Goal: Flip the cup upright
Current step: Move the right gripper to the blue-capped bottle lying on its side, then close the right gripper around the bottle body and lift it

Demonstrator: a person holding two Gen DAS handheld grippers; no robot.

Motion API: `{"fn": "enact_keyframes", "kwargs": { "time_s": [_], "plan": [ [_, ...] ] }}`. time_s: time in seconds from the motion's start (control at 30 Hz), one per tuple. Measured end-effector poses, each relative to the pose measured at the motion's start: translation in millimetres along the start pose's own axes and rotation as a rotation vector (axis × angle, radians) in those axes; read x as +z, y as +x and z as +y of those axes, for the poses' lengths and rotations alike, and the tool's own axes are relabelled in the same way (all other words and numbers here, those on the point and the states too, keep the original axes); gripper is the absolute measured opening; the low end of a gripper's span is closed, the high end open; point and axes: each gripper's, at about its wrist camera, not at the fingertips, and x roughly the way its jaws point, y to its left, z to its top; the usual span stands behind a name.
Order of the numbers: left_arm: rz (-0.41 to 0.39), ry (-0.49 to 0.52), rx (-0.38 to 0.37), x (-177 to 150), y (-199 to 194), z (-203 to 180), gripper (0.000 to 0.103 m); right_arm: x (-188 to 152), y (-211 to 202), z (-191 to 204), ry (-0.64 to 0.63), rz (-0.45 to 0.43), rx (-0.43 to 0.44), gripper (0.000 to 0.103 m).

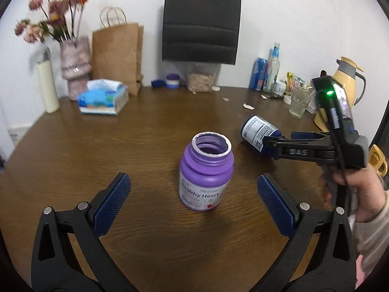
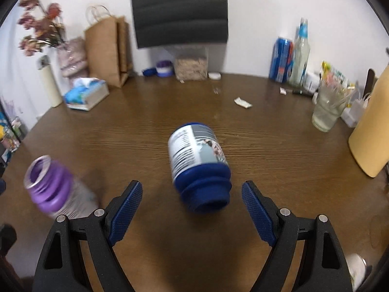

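A purple open bottle [image 1: 206, 172] stands upright on the brown table, mouth up, just ahead of my open left gripper [image 1: 193, 196], which holds nothing. It also shows at the left of the right wrist view [image 2: 52, 189]. A blue open bottle [image 2: 198, 165] lies on its side with its mouth toward my right gripper [image 2: 192, 203], which is open with the bottle's neck between its fingers, not touching. In the left wrist view the blue bottle [image 1: 257, 133] lies at the tips of the right gripper [image 1: 272, 144].
Along the table's back edge stand a tissue box [image 1: 103, 98], a flower vase [image 1: 75, 68], a brown paper bag [image 1: 116, 57], a jar of grain [image 1: 200, 79], a blue can [image 1: 259, 74], a glass bottle [image 1: 272, 69], a glass cup [image 1: 299, 102] and a yellow jug [image 1: 345, 82]. Paper scraps [image 2: 242, 102] lie mid-table.
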Motion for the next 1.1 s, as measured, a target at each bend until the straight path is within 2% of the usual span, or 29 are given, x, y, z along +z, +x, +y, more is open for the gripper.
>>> {"fn": "enact_keyframes", "kwargs": {
  "time_s": [0.07,0.17,0.23,0.27,0.43,0.6,0.83,1.03,1.1],
  "plan": [
    [0.003,0.004,-0.011,1.5,6.8,-1.1,0.103,5.9,17.0,-3.2,-0.004,0.022,-0.029,0.088],
    [0.008,0.024,-0.017,1.7,13.5,-5.5,0.103,8.1,35.0,-3.8,-0.012,0.039,-0.024,0.088],
    [0.014,0.030,-0.021,1.1,16.9,-6.8,0.103,6.1,41.3,-1.8,-0.024,0.028,0.010,0.081],
    [0.024,0.031,-0.020,0.2,18.6,-7.2,0.103,7.4,43.8,-0.6,-0.027,0.021,0.006,0.070],
    [0.041,0.013,-0.017,1.2,15.4,-6.9,0.103,4.1,42.5,-1.8,-0.019,0.014,0.046,0.069],
    [0.027,0.058,0.007,-8.5,-8.3,-19.5,0.103,-25.8,5.1,8.7,-0.046,0.019,0.093,0.069],
    [0.048,0.113,-0.067,-32.1,-28.4,-45.6,0.103,-114.6,-80.0,38.9,-0.164,0.010,0.172,0.069],
    [0.059,0.190,-0.098,-40.2,-28.1,-77.3,0.103,-165.8,-122.4,47.8,-0.166,-0.100,0.262,0.069],
    [0.047,0.225,-0.101,-39.6,-27.6,-89.7,0.103,-173.2,-126.6,53.3,-0.212,-0.126,0.249,0.069]
  ]
}}
